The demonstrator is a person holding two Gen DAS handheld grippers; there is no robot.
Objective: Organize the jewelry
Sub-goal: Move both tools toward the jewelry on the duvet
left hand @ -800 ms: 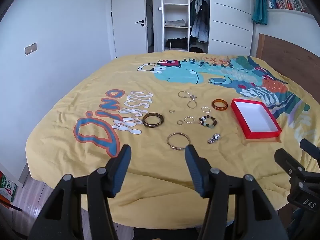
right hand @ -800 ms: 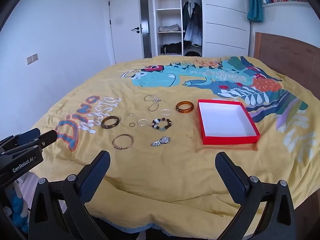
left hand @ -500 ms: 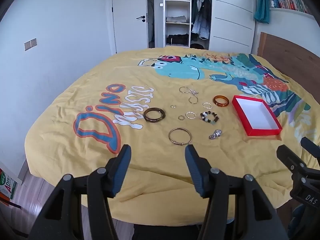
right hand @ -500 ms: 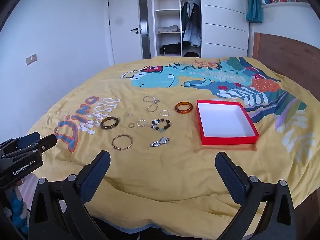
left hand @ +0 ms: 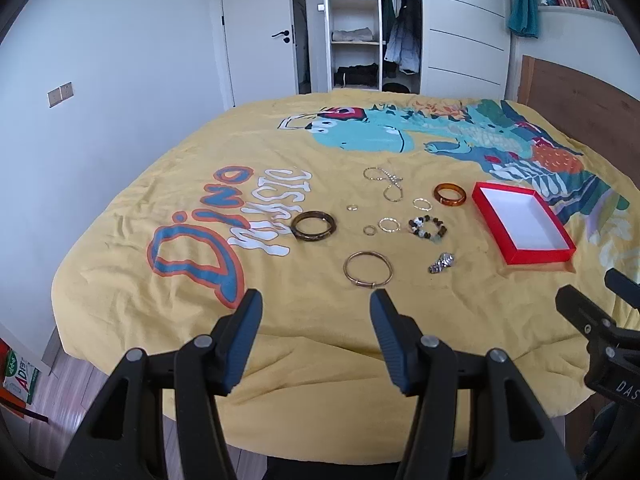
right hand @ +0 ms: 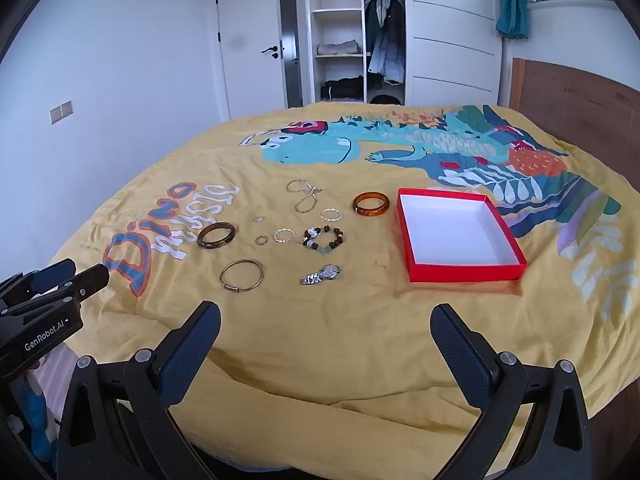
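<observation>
Jewelry lies on a yellow bedspread (left hand: 280,140): a dark brown bangle (left hand: 313,225), a thin gold bangle (left hand: 368,269), an amber bangle (left hand: 450,195), a beaded bracelet (left hand: 427,229), a silver watch (left hand: 441,262), a chain necklace (left hand: 386,180) and several small rings. An empty red box (left hand: 522,222) with a white inside sits to their right. My left gripper (left hand: 316,322) is open and empty, near the gold bangle. My right gripper (right hand: 326,338) is open wide and empty, short of the watch (right hand: 321,274) and the box (right hand: 458,234).
The bed's front edge lies just under both grippers. A wooden headboard (right hand: 580,104) stands at the right. A white wall, a door and an open wardrobe (left hand: 356,28) are behind the bed. A package (left hand: 18,376) lies on the floor at the left.
Both grippers have drawn back and risen slightly, so the bed and jewelry look a little farther off. Both jaws stay open and nothing on the bed has moved.
</observation>
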